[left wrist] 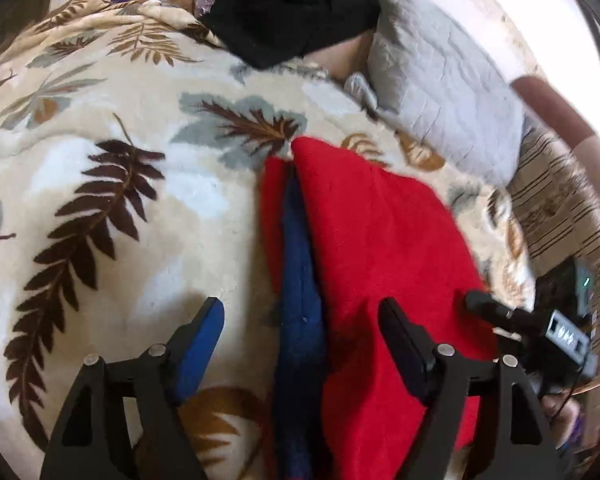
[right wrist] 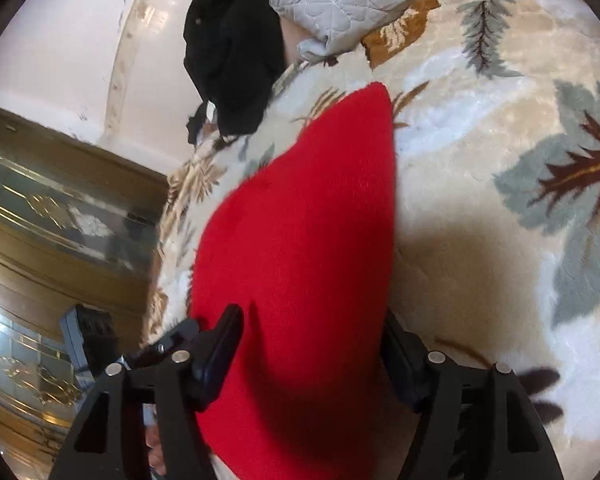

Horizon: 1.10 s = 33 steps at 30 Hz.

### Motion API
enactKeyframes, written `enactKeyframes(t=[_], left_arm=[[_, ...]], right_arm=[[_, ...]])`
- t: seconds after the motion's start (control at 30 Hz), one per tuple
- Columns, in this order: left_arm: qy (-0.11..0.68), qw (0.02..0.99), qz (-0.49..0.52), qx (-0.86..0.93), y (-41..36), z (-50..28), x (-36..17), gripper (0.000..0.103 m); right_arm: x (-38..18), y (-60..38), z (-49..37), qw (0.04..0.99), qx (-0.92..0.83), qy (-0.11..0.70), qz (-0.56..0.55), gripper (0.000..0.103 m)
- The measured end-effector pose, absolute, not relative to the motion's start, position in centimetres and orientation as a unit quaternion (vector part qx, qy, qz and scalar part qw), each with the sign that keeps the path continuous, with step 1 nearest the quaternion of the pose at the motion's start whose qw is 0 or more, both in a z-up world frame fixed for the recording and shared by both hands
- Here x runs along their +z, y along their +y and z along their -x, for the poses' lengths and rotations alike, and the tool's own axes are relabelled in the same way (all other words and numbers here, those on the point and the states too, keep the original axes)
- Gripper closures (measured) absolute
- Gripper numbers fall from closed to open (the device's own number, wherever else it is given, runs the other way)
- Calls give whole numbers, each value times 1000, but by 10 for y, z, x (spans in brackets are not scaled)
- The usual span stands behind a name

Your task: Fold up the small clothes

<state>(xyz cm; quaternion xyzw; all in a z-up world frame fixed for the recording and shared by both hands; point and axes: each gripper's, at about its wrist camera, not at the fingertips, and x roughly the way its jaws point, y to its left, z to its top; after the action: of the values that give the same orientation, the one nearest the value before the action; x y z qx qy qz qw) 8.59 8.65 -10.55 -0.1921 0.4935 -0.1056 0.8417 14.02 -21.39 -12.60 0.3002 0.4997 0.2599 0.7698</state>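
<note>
Left claw [left wrist: 300,320] gapes apart above the red cloth [left wrist: 380,248], its blue lining [left wrist: 300,280] at 6 o'clock. Right claw [right wrist: 312,336] straddles the cloth, pads clear.

No readable text, label, brand or number on anything visible.

A red fleece garment [left wrist: 380,248] lies folded lengthwise on the leaf-patterned blanket [left wrist: 140,208], its top layer smooth and tapering to a point at the far end, with a blue lining [left wrist: 300,280] showing along one open edge.
</note>
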Motion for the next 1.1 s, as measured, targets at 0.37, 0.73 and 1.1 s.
enactKeyframes(t=[0.37, 0.73, 1.1], left_arm=[[428, 871, 165, -177, 44, -106, -36, 72], [492, 852, 126, -131, 10, -149, -98, 45], [483, 866, 75, -103, 8, -111, -91, 45]], right_arm=[[-26, -225, -140, 828, 274, 452, -187, 59], [-110, -306, -156, 821, 175, 472, -268, 40], [-79, -256, -123, 848, 211, 442, -202, 34]])
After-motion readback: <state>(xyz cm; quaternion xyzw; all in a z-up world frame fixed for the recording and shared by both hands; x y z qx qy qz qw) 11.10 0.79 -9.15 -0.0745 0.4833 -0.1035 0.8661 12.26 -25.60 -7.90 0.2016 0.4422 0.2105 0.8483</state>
